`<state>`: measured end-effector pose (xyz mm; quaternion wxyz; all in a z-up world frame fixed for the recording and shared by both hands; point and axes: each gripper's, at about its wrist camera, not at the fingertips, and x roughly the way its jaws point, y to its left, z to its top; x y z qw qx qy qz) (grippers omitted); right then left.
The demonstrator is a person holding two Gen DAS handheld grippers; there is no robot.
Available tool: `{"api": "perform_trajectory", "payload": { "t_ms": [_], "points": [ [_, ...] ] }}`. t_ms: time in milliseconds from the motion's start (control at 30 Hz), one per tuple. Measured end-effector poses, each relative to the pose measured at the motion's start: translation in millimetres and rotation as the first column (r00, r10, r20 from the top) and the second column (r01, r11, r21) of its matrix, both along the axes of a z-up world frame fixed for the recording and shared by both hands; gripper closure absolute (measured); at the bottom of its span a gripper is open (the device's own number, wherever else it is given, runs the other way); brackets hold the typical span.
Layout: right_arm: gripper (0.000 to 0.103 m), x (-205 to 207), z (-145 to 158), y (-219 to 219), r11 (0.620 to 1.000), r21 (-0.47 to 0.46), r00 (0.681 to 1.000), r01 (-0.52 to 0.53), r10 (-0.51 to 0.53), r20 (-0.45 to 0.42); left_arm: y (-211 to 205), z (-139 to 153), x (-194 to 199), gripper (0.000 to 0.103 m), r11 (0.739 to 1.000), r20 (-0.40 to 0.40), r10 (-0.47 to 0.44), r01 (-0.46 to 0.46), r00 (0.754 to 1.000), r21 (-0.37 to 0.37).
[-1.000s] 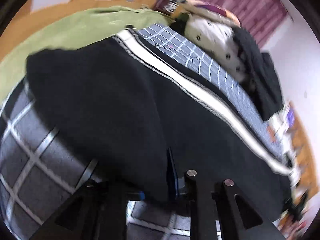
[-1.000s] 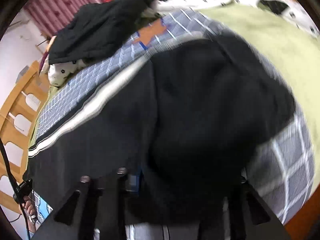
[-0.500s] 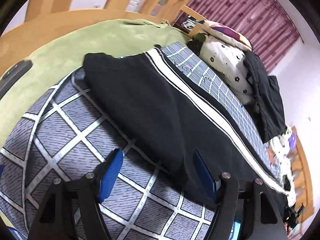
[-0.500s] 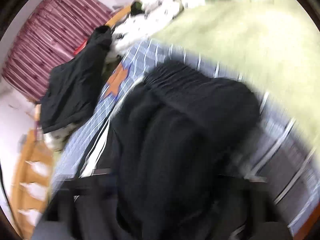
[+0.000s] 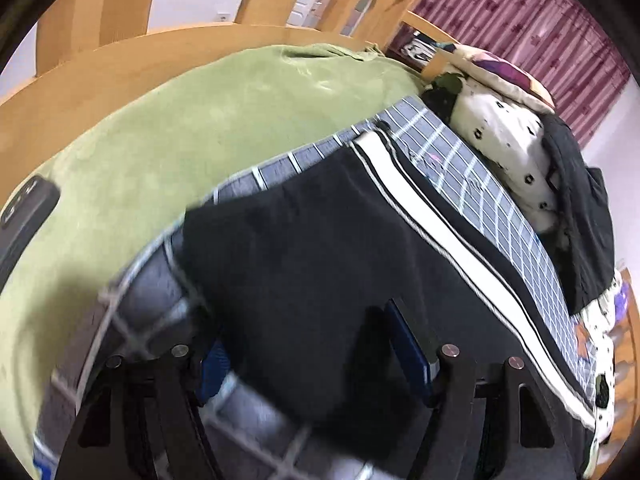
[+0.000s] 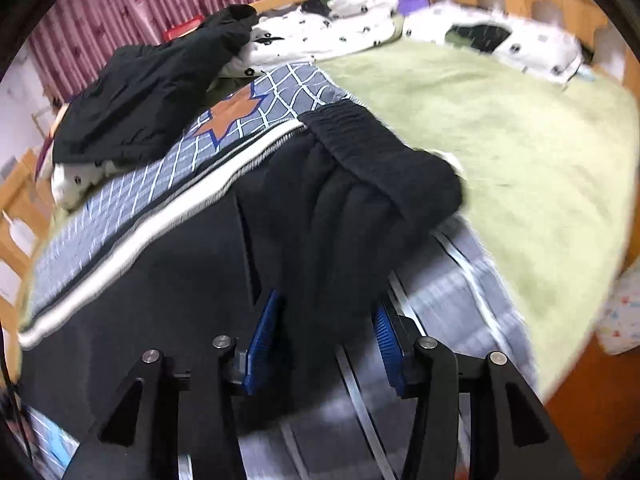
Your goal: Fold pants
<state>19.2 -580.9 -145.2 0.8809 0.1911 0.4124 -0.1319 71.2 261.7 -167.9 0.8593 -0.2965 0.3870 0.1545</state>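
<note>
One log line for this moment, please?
left claw: just closing, pants between | right claw: just opening, pants between | pants: on checked blanket

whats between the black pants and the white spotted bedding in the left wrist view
A strip of the blue checked blanket separates the black pants from the white spotted bedding; nothing else lies on it. The left wrist view shows this.

Near edge of black pants [image 5: 320, 288] blurred, cut off by frame bottom. Phone [image 5: 24, 216] cut by left edge. Checked blanket [image 6: 460, 292] smeared beside right hand-held gripper [image 6: 326, 340]; pad contact with pants unclear.
</note>
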Motion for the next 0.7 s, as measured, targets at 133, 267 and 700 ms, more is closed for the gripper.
{"api": "perform_trajectory", "payload": {
  "t_ms": [133, 267, 700],
  "points": [
    [0.054, -17, 35, 23, 0.998, -0.062, 1.0, -0.003, 0.004, 0.006, 18, 6, 21, 0.093, 0.999, -0.057, -0.041, 0.042, 0.998, 0.031],
    [0.054, -18, 71, 65, 0.984, -0.171, 0.997, -0.042, 0.051, 0.05, 25, 44, 5, 0.093, 0.991, 0.122, -0.106, 0.095, 0.987, 0.091],
    [0.047, 62, 83, 202, 0.931, -0.256, 0.957, -0.259, 0.283, 0.059, 12, 58, -7, 0.041, 0.915, -0.063, -0.232, 0.24, 0.971, 0.325]
  ]
}}
